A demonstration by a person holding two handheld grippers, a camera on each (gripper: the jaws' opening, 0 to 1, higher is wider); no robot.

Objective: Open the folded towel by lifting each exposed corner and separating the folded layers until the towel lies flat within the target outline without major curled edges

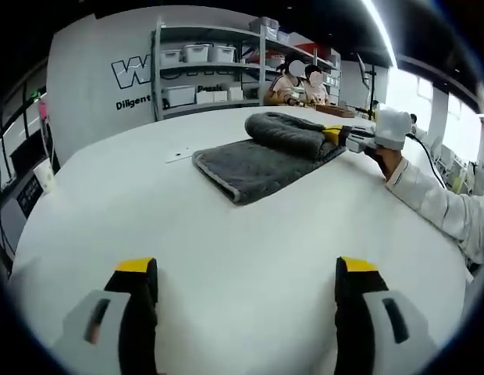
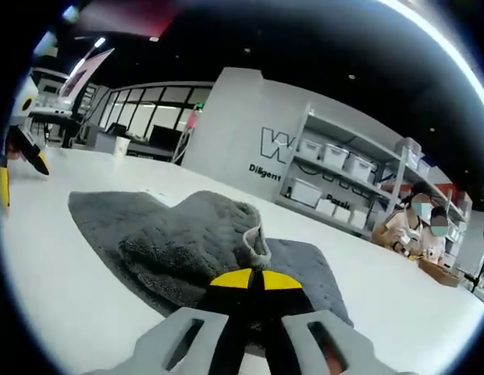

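Grey towel (image 1: pixel 261 156) bunched, part-folded | right claw (image 2: pixel 254 283) pinching its edge

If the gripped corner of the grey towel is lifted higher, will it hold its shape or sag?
Probably sag: the grey towel already bunches in soft folds where the right gripper pinches it. Its thick pile suggests some weight, so lower layers likely stay on the white table.

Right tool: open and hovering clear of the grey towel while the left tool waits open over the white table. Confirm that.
Wrong on the right tool: the right gripper view shows it shut on the grey towel's edge. The left tool does wait open over the white table.
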